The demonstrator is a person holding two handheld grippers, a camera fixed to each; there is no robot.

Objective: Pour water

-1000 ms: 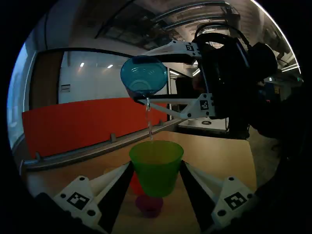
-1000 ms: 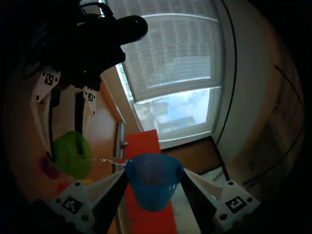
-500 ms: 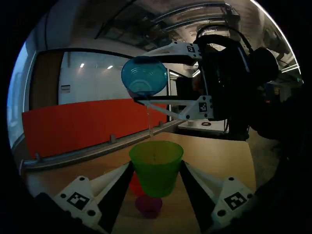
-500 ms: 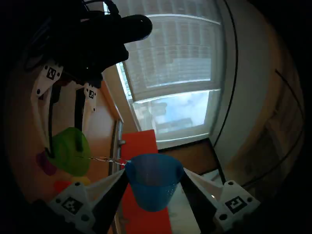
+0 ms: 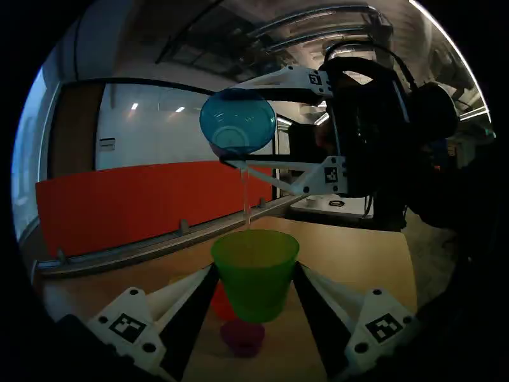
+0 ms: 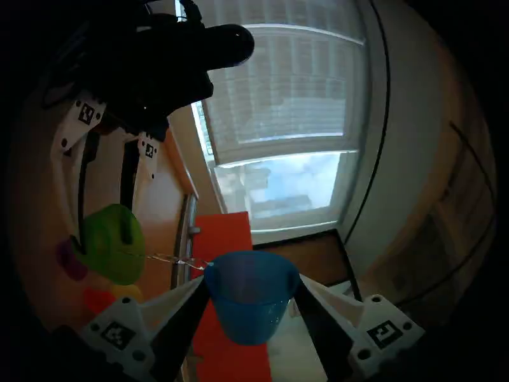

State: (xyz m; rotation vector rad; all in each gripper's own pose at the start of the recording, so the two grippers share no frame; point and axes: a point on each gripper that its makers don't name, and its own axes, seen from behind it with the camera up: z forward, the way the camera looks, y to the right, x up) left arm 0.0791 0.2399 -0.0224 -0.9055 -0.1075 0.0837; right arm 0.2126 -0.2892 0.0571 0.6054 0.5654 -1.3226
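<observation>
Now the left gripper is clamping the green cup, and the right gripper is clamping the blue cup, tipped above it; any drifting may be sending the stream past its rim

The left gripper clamps a green cup under a thin water stream from a tipped blue cup
</observation>
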